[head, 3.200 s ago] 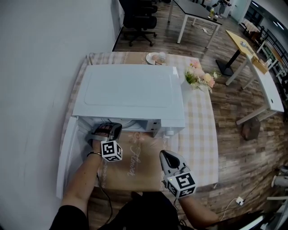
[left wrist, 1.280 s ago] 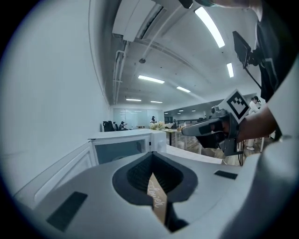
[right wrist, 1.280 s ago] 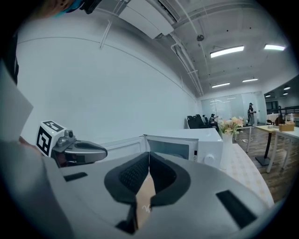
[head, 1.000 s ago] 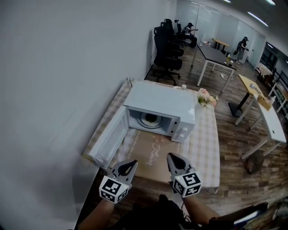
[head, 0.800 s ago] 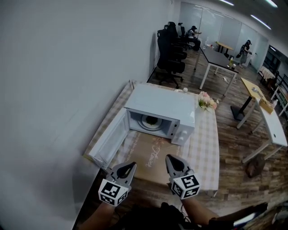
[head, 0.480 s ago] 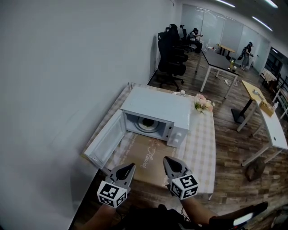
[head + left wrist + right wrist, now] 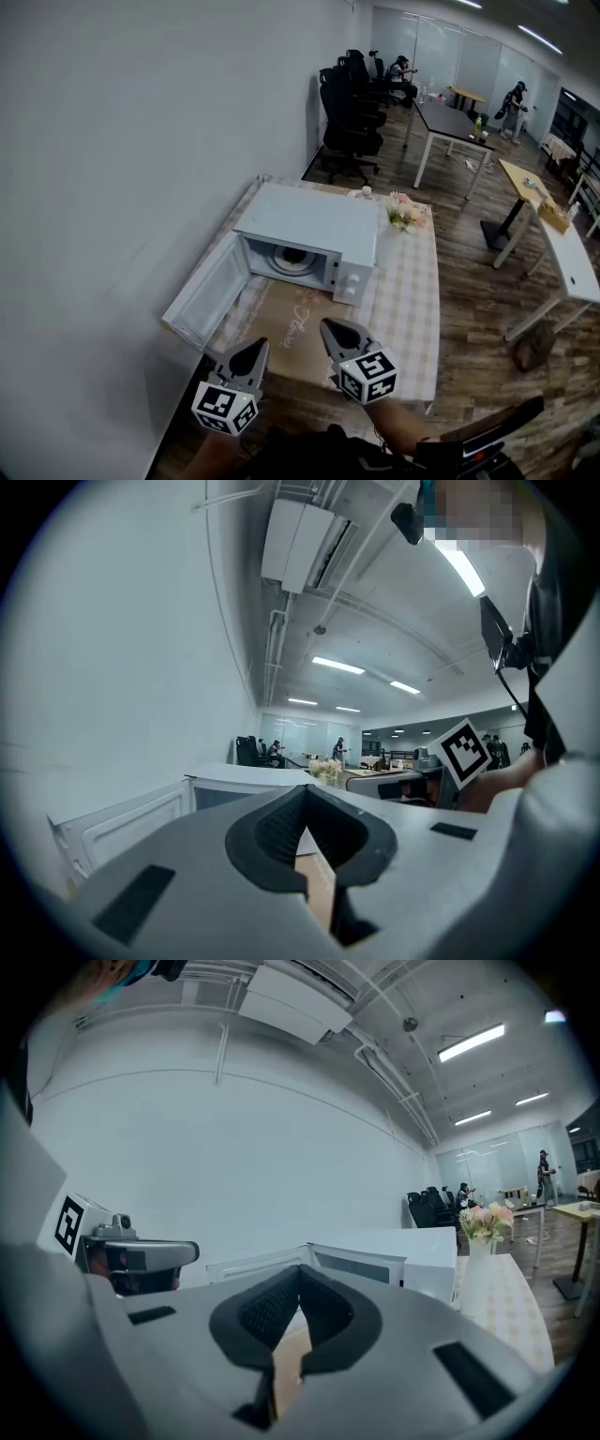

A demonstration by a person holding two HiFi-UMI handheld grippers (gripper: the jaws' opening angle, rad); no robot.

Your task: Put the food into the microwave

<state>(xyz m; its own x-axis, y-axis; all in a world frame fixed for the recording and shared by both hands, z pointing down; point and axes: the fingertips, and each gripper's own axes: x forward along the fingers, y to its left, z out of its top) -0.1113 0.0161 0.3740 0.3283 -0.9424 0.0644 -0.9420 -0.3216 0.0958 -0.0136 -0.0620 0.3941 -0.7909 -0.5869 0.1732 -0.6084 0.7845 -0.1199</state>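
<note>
The white microwave (image 7: 309, 230) stands on the table with its door (image 7: 206, 295) swung open to the left. Inside, a plate (image 7: 292, 257) rests on the turntable; what lies on it is too small to tell. Both grippers hang well short of the table's near edge. My left gripper (image 7: 255, 349) is shut with nothing in it, its jaws meeting in the left gripper view (image 7: 302, 803). The right gripper (image 7: 330, 328) is shut and empty too (image 7: 298, 1283).
A brown mat (image 7: 281, 328) lies on the checked tablecloth in front of the microwave. A vase of pink flowers (image 7: 405, 211) stands at the table's far right. The grey wall runs along the left. Desks and office chairs (image 7: 342, 112) fill the room beyond.
My left gripper has come out of the microwave's opening. Both grippers and the head camera have backed away from the table, and the microwave now looks smaller and farther.
</note>
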